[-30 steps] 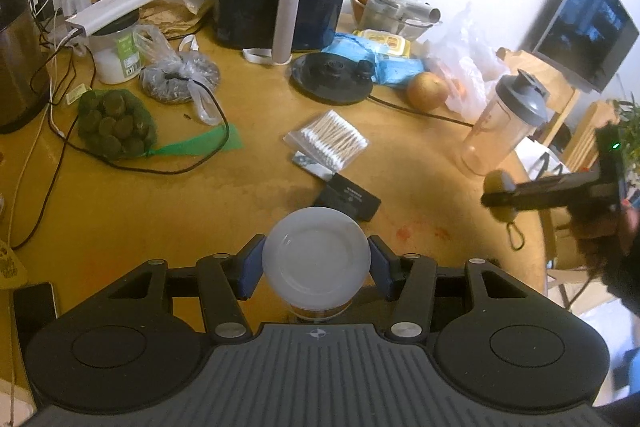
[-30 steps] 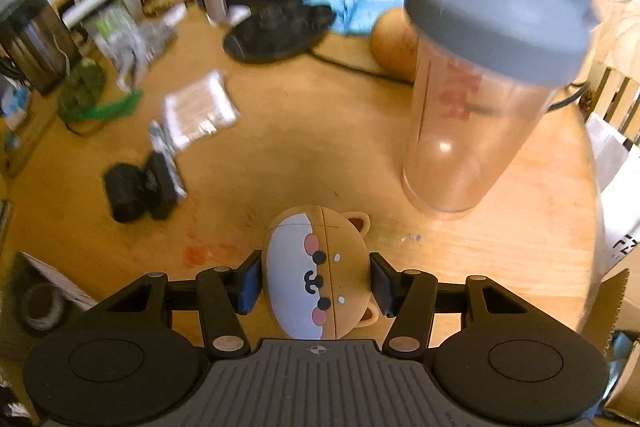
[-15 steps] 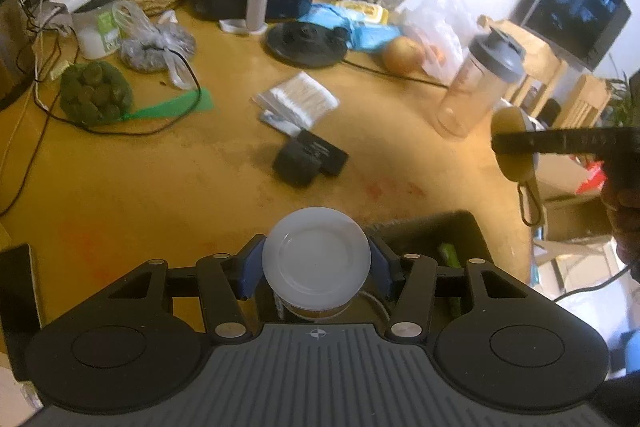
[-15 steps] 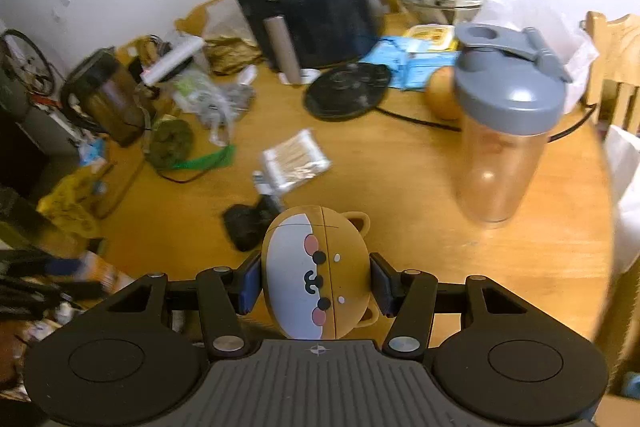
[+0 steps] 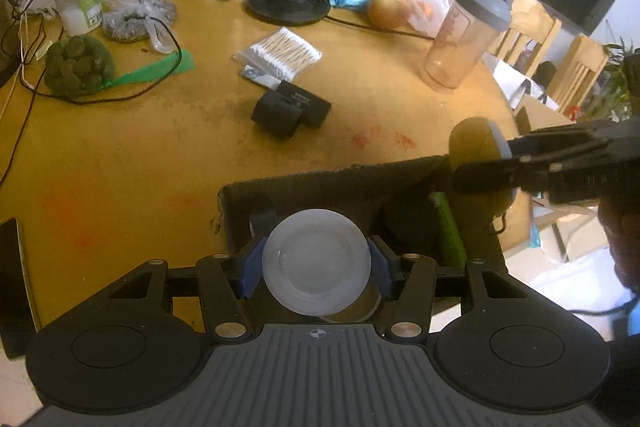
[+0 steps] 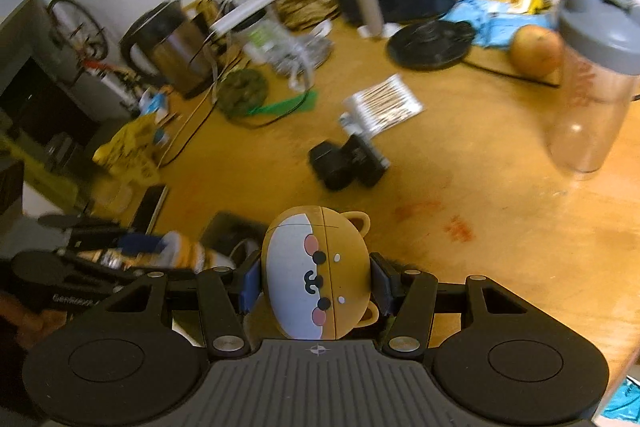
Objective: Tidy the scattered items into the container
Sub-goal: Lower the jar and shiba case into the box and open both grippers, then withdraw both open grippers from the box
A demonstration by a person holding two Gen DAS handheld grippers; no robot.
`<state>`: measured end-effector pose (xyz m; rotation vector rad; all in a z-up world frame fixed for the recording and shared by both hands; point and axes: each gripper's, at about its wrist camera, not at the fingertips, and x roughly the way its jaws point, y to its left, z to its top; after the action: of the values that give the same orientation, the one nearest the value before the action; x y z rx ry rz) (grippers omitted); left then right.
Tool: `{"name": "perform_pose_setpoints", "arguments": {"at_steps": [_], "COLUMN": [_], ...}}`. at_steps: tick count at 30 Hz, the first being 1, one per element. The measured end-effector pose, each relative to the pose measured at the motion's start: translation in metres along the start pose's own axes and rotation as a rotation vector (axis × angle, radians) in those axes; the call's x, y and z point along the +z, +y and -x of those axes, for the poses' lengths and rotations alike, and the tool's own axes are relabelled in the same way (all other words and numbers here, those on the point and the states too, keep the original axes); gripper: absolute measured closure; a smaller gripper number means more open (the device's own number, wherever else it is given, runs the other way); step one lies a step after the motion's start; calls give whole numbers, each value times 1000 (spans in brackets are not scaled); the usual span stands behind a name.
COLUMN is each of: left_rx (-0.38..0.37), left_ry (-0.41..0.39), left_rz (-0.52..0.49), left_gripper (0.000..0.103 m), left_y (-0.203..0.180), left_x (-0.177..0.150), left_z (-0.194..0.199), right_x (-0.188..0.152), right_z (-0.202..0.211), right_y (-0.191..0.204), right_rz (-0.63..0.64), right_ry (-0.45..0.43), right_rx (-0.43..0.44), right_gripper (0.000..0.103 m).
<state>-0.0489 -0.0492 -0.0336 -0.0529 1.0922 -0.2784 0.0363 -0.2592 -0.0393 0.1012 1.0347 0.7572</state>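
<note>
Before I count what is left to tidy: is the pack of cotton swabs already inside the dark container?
No, the pack of cotton swabs lies on the table, beyond the dark container.

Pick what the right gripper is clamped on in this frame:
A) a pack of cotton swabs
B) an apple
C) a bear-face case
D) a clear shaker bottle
C: the right gripper has its blue pads pressed on both sides of the brown-and-white bear-face case, held above the wooden table.

Both grippers' fingers (image 5: 250,265) clamped, angled downward.
</note>
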Motion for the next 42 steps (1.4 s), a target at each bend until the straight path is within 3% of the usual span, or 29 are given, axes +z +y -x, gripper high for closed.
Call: {"name": "perform_pose_setpoints", "arguments": {"at_steps": [5,20,25,29,31,33,34,37,39,42], "left_rx": [-13,97,94,94,91,86,85,85,87,91], "left_ry": [31,154,134,119,108,92,85,52,31,1], "left_rz": [-6,-21,-2,12,16,23,26,38,45,57], "left_gripper": [50,50,50,50,50,49,49,49,49,49], "left_y": [-4,-2,0,0,0,1,1,3,4,7], "left_x": [-5,-12,-9,-7,-6,-5,-5,-1,2,7], "left_z": [-6,-23,-17,-11,-7,-2,-1,5,8,12], "right_x": [-12,-33,-41,-46,-46,-44,-42,-39,-38,-31], "right_z": [-7,-22,-34,-42,-40,-37,-35,-33,-31,-29], "right_y": [15,45,61,67,69,68,68,66,63,54], "right_rz": [53,360,533,598,597,579,572,553,532,435], "right_ry": [34,138,174,210,200,181,169,155,135,103], "right_rx": [15,-59,-80,-76,-61,-44,-44,-58,-85,-114], "right_gripper": [45,45,45,45,41,27,25,19,9,0]}}
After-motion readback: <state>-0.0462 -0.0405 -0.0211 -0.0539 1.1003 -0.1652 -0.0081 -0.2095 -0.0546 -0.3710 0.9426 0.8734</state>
